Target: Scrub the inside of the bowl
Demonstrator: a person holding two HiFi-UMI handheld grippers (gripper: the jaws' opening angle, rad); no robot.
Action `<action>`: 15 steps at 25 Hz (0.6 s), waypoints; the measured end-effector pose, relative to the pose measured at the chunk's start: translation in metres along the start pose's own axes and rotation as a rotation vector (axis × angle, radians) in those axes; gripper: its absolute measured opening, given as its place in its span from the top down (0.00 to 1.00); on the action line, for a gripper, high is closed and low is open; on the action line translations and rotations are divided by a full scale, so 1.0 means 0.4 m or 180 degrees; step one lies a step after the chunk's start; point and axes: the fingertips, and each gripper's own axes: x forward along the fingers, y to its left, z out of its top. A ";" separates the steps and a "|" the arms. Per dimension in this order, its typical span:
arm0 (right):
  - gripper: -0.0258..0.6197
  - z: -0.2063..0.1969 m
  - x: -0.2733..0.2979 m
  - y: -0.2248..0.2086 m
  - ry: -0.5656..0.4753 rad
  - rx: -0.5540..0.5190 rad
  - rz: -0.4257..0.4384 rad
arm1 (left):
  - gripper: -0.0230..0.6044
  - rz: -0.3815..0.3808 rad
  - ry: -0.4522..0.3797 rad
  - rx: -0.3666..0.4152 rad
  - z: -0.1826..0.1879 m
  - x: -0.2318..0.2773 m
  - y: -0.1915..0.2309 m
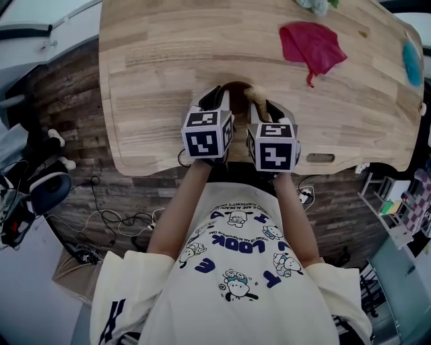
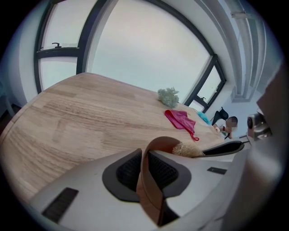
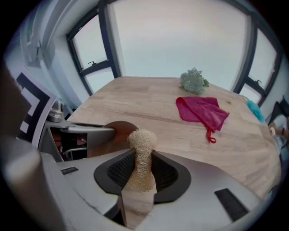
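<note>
A brown bowl (image 1: 237, 93) is tipped up on edge near the front edge of the wooden table (image 1: 155, 67). My left gripper (image 1: 217, 96) is shut on its thin wall; in the left gripper view the bowl (image 2: 151, 180) stands edge-on between the black pads (image 2: 128, 173). My right gripper (image 1: 267, 105) is shut on a pale fibrous loofah scrubber (image 1: 256, 96). The loofah (image 3: 141, 149) sticks up out of the jaws of the right gripper (image 3: 141, 170), right beside the bowl's rim (image 3: 115, 135). The loofah's tip (image 2: 186, 149) touches the bowl's rim.
A magenta cloth (image 1: 313, 46) lies on the table at the back right, with a teal object (image 1: 412, 60) at the right edge and a grey-green bundle (image 1: 315, 5) at the far edge. Cables (image 1: 114, 219) lie on the floor at the left.
</note>
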 end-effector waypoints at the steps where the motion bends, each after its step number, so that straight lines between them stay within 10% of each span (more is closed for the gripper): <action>1: 0.78 -0.006 -0.003 -0.001 -0.0014 0.0126 0.0012 | 0.85 0.0020 -0.0014 -0.0023 0.000 0.000 0.001; 15: 0.78 -0.055 -0.034 0.012 -0.0045 0.1007 0.0208 | 0.85 0.0216 -0.0125 -0.0207 -0.005 -0.006 0.012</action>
